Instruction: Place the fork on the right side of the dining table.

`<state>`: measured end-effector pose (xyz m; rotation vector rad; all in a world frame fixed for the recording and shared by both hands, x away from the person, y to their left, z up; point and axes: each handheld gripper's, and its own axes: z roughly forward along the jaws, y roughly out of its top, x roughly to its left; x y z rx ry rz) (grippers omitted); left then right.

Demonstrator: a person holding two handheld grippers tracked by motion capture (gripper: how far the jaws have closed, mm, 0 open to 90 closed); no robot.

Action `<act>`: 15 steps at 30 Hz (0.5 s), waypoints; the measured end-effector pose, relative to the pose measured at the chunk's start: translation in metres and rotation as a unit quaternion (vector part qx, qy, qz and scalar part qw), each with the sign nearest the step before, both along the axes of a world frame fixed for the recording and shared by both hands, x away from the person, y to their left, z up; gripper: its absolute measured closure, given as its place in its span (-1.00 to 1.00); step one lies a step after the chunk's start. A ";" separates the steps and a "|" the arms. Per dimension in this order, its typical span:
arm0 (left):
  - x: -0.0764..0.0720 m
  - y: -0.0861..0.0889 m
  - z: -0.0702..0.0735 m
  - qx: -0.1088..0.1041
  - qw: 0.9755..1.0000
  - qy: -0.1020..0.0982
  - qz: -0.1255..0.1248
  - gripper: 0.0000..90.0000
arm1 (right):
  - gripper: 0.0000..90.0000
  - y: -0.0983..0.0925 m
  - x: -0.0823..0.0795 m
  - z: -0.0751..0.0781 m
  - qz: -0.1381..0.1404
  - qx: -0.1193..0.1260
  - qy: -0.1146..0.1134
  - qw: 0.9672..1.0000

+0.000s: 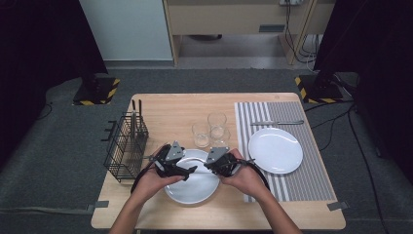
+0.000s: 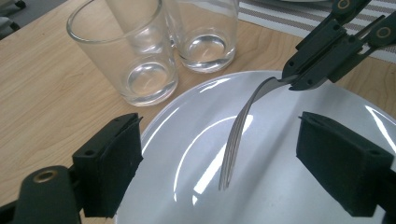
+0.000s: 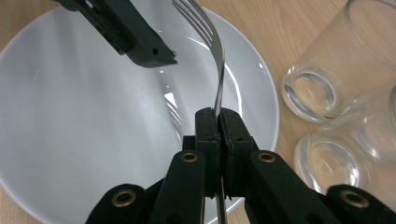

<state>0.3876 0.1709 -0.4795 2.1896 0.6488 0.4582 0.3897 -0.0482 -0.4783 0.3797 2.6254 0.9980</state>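
Note:
A silver fork (image 2: 236, 135) hangs over a white plate (image 1: 195, 192) at the table's front middle, tines pointing toward my left gripper. My right gripper (image 3: 218, 126) is shut on the fork's handle; the fork (image 3: 215, 60) rises from its pressed pads above the plate (image 3: 70, 116). My left gripper (image 2: 224, 154) is open, its pads wide on either side of the tines and not touching them. In the high view the left gripper (image 1: 190, 170) and right gripper (image 1: 210, 167) face each other tip to tip above the plate. The right gripper (image 2: 299, 79) also shows in the left gripper view, clamping the handle.
Three clear glasses (image 1: 200, 134) stand just behind the plate. A second white plate (image 1: 275, 150) and a knife (image 1: 277, 123) lie on a striped placemat (image 1: 311, 170) at the right. A black wire basket (image 1: 125, 146) with utensils stands at the left edge.

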 end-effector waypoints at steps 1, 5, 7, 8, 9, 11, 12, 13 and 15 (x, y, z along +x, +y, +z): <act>0.000 0.001 0.000 -0.002 1.000 0.001 0.002 -0.71 | 0.94 -0.001 0.001 0.000 0.001 -0.002 -0.002 1.000; 0.001 0.001 0.000 -0.006 1.000 0.008 0.005 -0.75 | 0.94 -0.003 0.001 0.001 -0.007 0.000 0.002 1.000; 0.001 0.001 0.000 -0.009 1.000 0.010 0.012 -0.76 | 0.94 -0.003 0.000 0.001 -0.008 -0.002 0.001 1.000; 0.002 0.002 0.000 -0.010 1.000 0.011 0.015 -0.77 | 0.94 -0.003 0.000 0.001 -0.008 -0.002 0.001 1.000; 0.002 0.002 0.000 -0.013 1.000 0.013 0.017 -0.79 | 0.94 -0.003 0.000 0.001 -0.006 -0.001 0.000 1.000; 0.002 0.002 0.001 -0.015 1.000 0.011 0.018 -0.80 | 0.94 -0.004 0.000 0.002 -0.007 -0.002 0.000 1.000; 0.002 0.003 0.001 -0.017 1.000 0.009 0.018 -0.80 | 0.94 -0.004 0.000 0.002 -0.008 0.000 0.000 1.000; 0.002 0.003 0.002 -0.021 1.000 0.009 0.020 -0.81 | 0.94 -0.005 0.000 0.002 -0.009 0.000 -0.002 1.000; 0.002 0.004 0.003 -0.028 0.999 0.007 0.026 -0.85 | 0.94 -0.007 0.001 0.002 -0.012 0.001 -0.008 1.000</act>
